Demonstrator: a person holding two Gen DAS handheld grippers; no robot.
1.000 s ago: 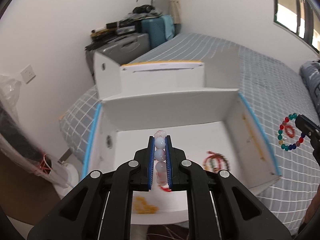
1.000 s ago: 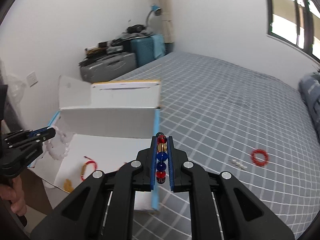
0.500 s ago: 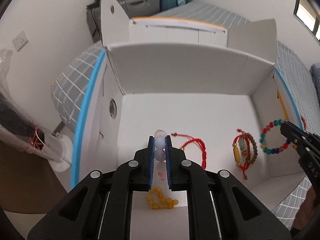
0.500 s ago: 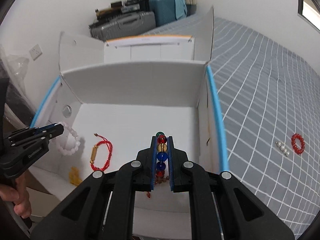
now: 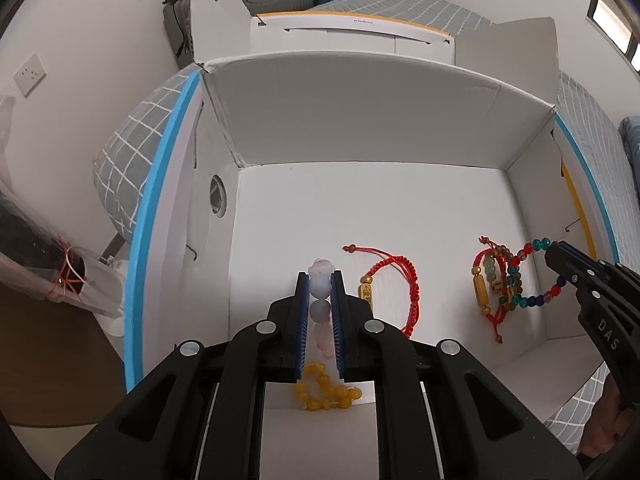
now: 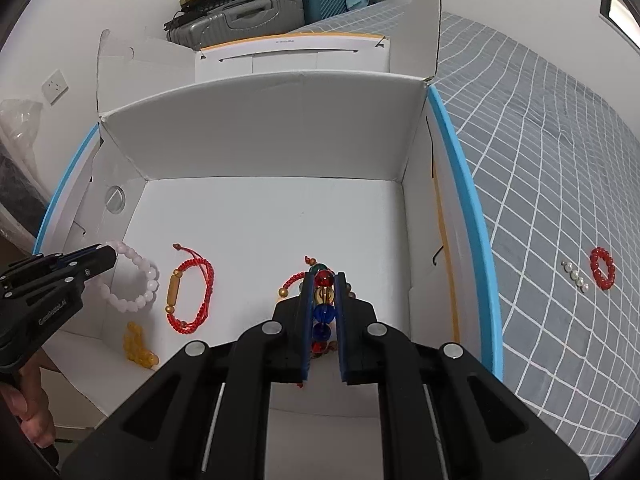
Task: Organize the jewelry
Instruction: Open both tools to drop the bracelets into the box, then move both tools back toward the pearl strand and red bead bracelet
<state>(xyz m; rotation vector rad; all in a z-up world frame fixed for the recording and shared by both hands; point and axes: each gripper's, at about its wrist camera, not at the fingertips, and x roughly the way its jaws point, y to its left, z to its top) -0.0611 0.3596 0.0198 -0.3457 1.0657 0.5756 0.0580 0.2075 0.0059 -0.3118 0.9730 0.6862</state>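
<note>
My left gripper (image 5: pixel 320 280) is shut on a pale pink bead bracelet (image 5: pixel 320 286), held low inside the white cardboard box (image 5: pixel 360 92) near its left side; the bracelet also shows in the right wrist view (image 6: pixel 136 280). My right gripper (image 6: pixel 324 280) is shut on a multicoloured bead bracelet (image 6: pixel 323 300), low inside the box at its right side, also seen in the left wrist view (image 5: pixel 532 276). On the box floor lie a red cord bracelet with a gold charm (image 5: pixel 394 284), a yellow bead bracelet (image 5: pixel 324 394) and a red cord and brown bead bracelet (image 5: pixel 490 280).
The box stands on a bed with a grey checked cover (image 6: pixel 560 160). A red bead ring (image 6: pixel 603 268) and several small pearls (image 6: pixel 576 276) lie on the cover right of the box. Suitcases (image 6: pixel 248 16) stand by the far wall.
Both grippers have moved forward and down into the box, each with its bracelet held. The box floor now fills both views.
</note>
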